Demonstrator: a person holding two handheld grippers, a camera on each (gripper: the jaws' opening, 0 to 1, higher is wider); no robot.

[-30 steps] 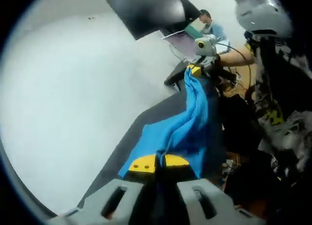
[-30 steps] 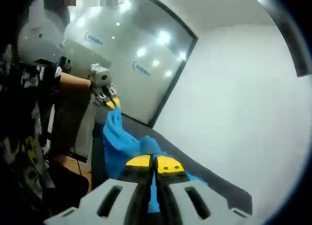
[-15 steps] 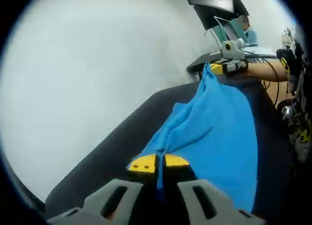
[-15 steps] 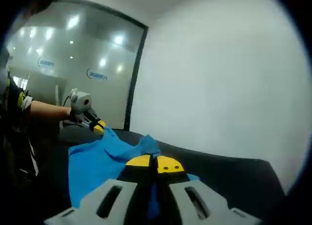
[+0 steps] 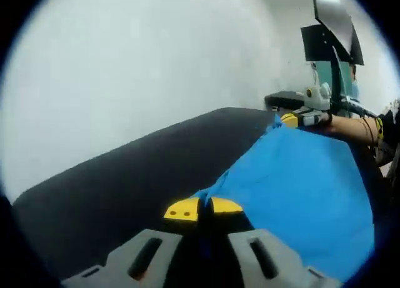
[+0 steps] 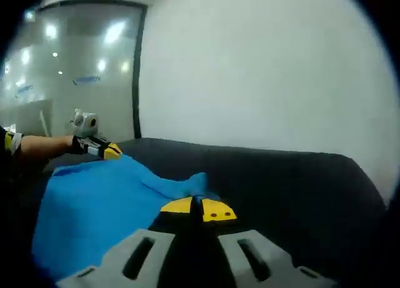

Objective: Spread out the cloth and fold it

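A blue cloth (image 5: 300,182) lies stretched across a dark table (image 5: 137,175). My left gripper (image 5: 203,208) is shut on one corner of it, the fabric pinched between the yellow tips. Across the cloth, the right gripper (image 5: 294,119) holds the opposite corner, with a person's forearm behind it. In the right gripper view the blue cloth (image 6: 94,200) spreads to the left, and my right gripper (image 6: 199,208) is shut on a bunched corner. The left gripper (image 6: 106,152) shows at the cloth's far corner, low over the dark table (image 6: 294,182).
A plain white wall (image 5: 125,63) rises behind the table. A dark monitor (image 5: 328,41) stands beyond the right gripper. A glass partition (image 6: 62,82) with reflected lights stands at the left of the right gripper view.
Both grippers have come down toward the table while holding their corners. The cloth, earlier hanging and bunched between them, now lies flatter and more spread over the dark surface.
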